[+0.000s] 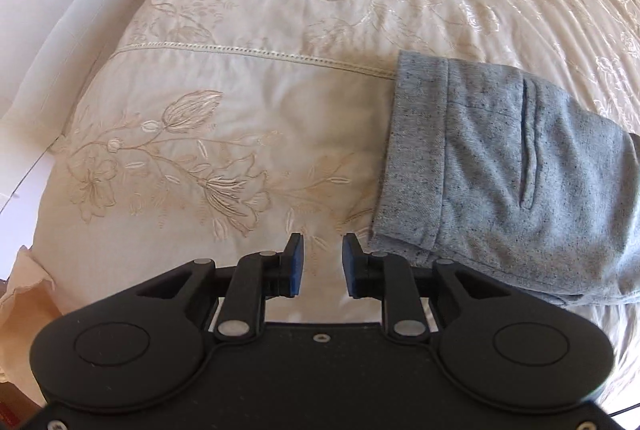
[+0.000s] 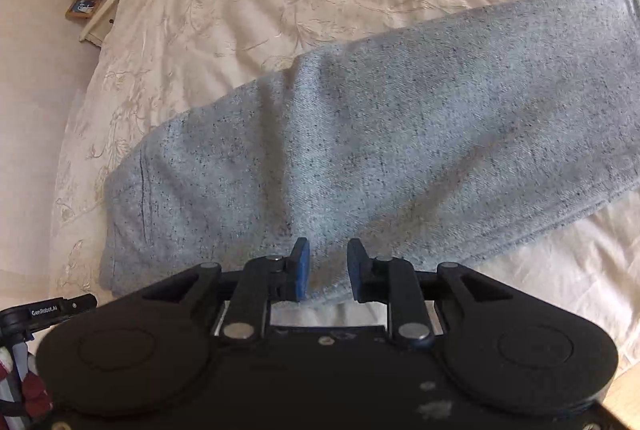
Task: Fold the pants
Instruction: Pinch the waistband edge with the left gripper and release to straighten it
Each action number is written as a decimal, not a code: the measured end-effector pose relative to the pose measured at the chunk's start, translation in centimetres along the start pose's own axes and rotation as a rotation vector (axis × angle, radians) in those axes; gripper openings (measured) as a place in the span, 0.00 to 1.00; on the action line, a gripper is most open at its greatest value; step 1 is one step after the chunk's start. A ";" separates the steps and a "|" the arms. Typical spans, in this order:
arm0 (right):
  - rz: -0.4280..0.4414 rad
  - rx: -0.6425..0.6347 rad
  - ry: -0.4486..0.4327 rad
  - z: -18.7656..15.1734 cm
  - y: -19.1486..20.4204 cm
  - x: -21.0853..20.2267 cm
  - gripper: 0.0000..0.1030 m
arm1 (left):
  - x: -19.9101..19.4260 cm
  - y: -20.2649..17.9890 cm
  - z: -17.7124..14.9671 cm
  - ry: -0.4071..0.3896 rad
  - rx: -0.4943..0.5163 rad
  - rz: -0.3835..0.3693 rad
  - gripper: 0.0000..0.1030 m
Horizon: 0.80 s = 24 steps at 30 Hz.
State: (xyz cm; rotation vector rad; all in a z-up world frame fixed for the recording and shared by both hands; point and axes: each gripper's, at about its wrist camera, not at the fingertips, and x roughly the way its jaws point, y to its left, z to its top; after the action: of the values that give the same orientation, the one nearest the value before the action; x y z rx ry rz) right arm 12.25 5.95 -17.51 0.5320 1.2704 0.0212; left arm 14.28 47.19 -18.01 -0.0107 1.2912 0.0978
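- Two grippers, both with fingers spread, nothing pinched.
- Left gripper (image 1: 322,266) above cream embroidered bedspread (image 1: 240,109); grey pants (image 1: 500,169) at three o'clock, waistband end nearest, just beside right finger.
- Right gripper (image 2: 328,270) low over pants (image 2: 380,133), lying flat, running from eight o'clock toward two o'clock.
- Nightstand (image 2: 98,1) at ten o'clock beside bed.

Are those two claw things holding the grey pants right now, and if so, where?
No. The left gripper is open over the bedspread, beside the pants. The right gripper hangs open above them.
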 end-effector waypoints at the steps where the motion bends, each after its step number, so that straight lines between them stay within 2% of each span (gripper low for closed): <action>1: 0.003 -0.024 -0.007 0.0 0.6 0.8 0.23 | -0.3 0.0 0.1 -0.011 -0.004 0.002 0.30; 2: -0.001 -0.042 0.004 0.0 0.8 1.7 0.23 | -0.7 -0.3 0.3 -0.029 -0.005 0.000 0.29; 5: -0.059 -0.056 0.123 -0.7 0.9 4.7 0.21 | -1.7 -2.4 1.4 -0.081 0.008 -0.064 0.29; 8: -0.058 -0.087 0.113 -0.6 1.1 3.8 0.21 | -1.6 -6.0 2.9 -0.094 0.048 -0.164 0.29; 12: -0.045 -0.132 0.055 1.0 1.3 0.8 0.23 | -0.2 -11.2 4.0 -0.076 0.117 -0.236 0.29; 17: -0.033 -0.178 -0.042 6.2 0.5 -1.9 0.26 | 2.6 -14.3 3.3 0.033 0.096 -0.284 0.29; 20: -0.034 -0.205 -0.067 10.2 0.2 -1.2 0.28 | 4.9 -14.7 1.8 0.116 0.098 -0.247 0.29; 24: -0.017 -0.230 -0.059 15.0 0.7 1.6 0.29 | 5.3 -14.5 0.7 0.130 0.081 -0.240 0.29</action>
State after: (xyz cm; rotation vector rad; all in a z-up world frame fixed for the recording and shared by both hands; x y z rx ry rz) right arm 26.56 1.53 -15.80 0.3211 1.1962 0.1348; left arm 17.57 33.17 -23.56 -0.1033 1.4137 -0.1634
